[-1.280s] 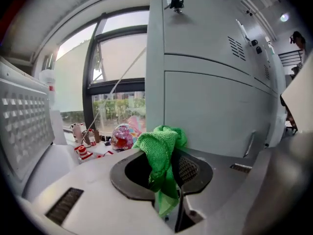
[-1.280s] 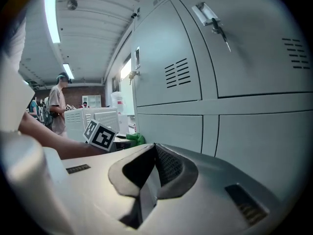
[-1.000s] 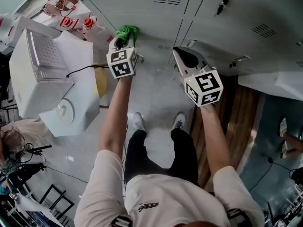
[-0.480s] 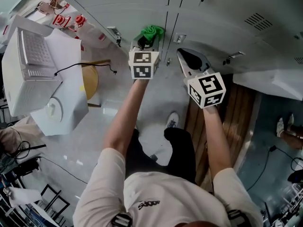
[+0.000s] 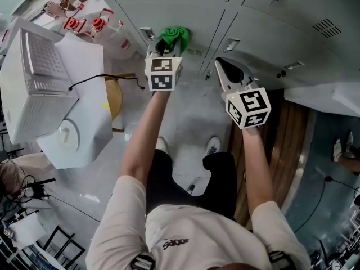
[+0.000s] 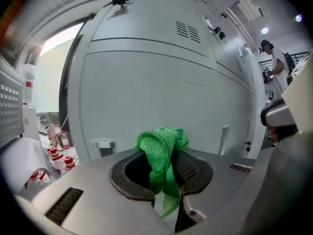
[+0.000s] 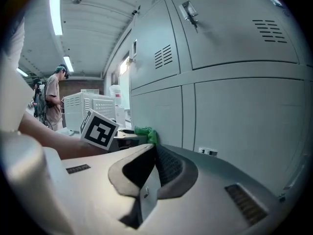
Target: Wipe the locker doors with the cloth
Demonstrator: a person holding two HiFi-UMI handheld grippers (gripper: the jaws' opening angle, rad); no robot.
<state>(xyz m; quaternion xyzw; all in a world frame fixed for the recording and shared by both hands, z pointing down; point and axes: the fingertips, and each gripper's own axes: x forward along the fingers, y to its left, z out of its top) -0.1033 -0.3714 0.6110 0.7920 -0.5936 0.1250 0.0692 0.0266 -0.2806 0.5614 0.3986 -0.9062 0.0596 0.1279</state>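
Flat locker door [image 5: 185, 7] lying clear above cloth [image 5: 175, 36]. Handle [image 5: 147, 32] jutting out just left of cloth, second handle [image 5: 231, 43] blocking the right. Right gripper [image 5: 223, 67] crowding nearby. White machine [image 5: 50, 77] hemming in the left side.

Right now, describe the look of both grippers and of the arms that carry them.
The two match. The left gripper and the right gripper have smooth pale grey shells, each ending in a curved claw lined with dark ribbed pads. Each carries a white cube printed with black square markers. No cables show on either. The person wears a pale short-sleeved shirt, and the forearms are uncovered.
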